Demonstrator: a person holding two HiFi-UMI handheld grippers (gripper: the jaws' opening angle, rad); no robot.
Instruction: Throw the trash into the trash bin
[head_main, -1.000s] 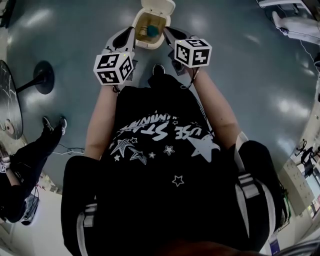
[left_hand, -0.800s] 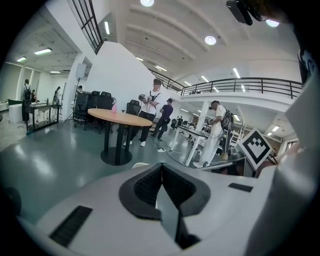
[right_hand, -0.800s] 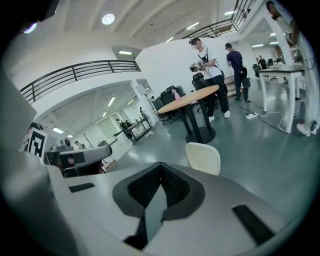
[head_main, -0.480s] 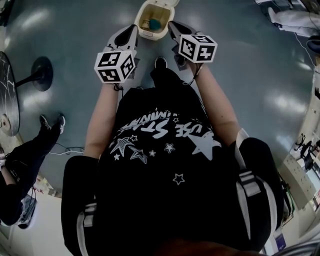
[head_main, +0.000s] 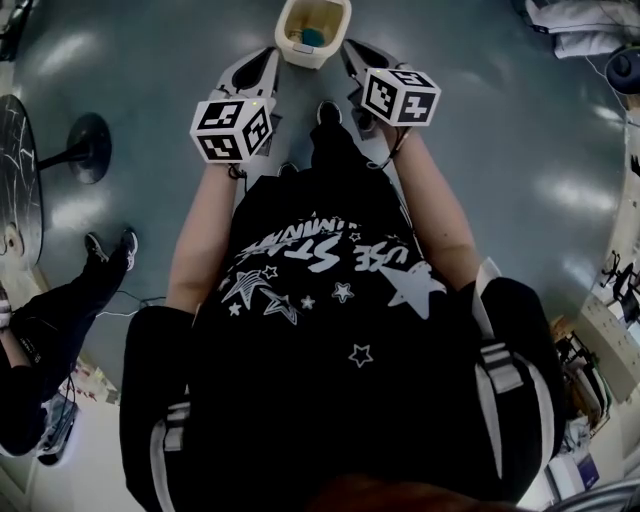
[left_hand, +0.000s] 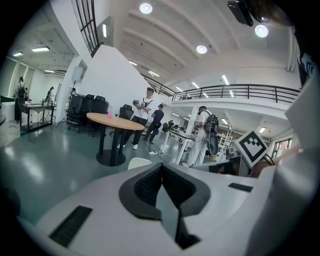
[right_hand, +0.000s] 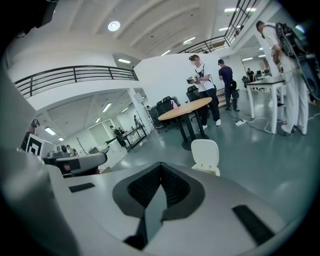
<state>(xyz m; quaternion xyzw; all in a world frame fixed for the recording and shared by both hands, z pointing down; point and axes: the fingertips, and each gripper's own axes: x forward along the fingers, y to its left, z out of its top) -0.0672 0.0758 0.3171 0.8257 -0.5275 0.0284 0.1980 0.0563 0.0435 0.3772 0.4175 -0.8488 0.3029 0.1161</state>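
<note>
Judging by layout, the drop is done: teal trash (head_main: 312, 37) is seen inside the open trash bin (head_main: 315, 62), far centre. Jaws are noted together, empty, on left hand-held gripper (left_hand: 161, 166) and right hand-held gripper (right_hand: 160, 167); the bin should be left unbumped.

You're on a glossy grey-green floor (head_main: 520, 150) w/ patches of light glare. Ahead of you: round wood-top table (left_hand: 114, 121) on a black pedestal, black chairs (left_hand: 90, 106) behind it, a desk (left_hand: 35, 106) further left. White slanted wall (left_hand: 112, 75) in bg, mezzanine w/ dark railing (left_hand: 235, 91) above. Round ceiling lights (left_hand: 146, 8) are on.
</note>
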